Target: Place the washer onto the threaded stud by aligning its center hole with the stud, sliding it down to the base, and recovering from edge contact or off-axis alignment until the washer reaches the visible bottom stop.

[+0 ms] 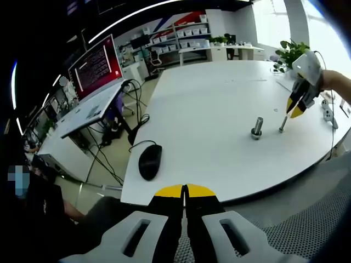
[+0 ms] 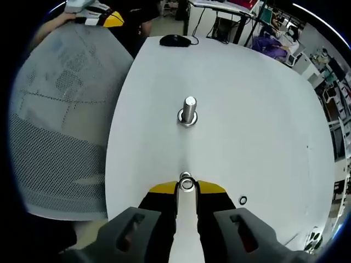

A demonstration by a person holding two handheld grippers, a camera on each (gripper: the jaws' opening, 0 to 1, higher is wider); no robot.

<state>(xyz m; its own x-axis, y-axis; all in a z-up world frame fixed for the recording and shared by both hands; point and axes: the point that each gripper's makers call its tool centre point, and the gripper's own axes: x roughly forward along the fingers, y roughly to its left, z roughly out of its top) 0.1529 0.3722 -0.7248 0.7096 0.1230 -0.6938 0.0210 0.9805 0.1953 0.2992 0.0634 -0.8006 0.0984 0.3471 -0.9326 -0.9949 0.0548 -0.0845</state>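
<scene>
The washer (image 2: 187, 183) sits pinched at the tips of your right gripper (image 2: 187, 187), whose jaws are closed on its rim; it hangs above the bench (image 2: 263, 120), on the near side of the threaded stud (image 2: 188, 111) and well apart from it. The stud stands upright with a washer or nut already at its foot, which I take to be the bottom stop. To do this step well, carry the washer forward until its hole is squarely over the stud's top, keep it level, then lower; if the rim catches on the threads, lift slightly and re-centre rather than pushing. A small loose ring (image 2: 243, 200) lies on the bench, on your side of the stud and off to the right. Your left gripper (image 1: 185, 193) waits with jaws closed on nothing, back past the bench edge from the stud, near a computer mouse (image 1: 149, 161).
</scene>
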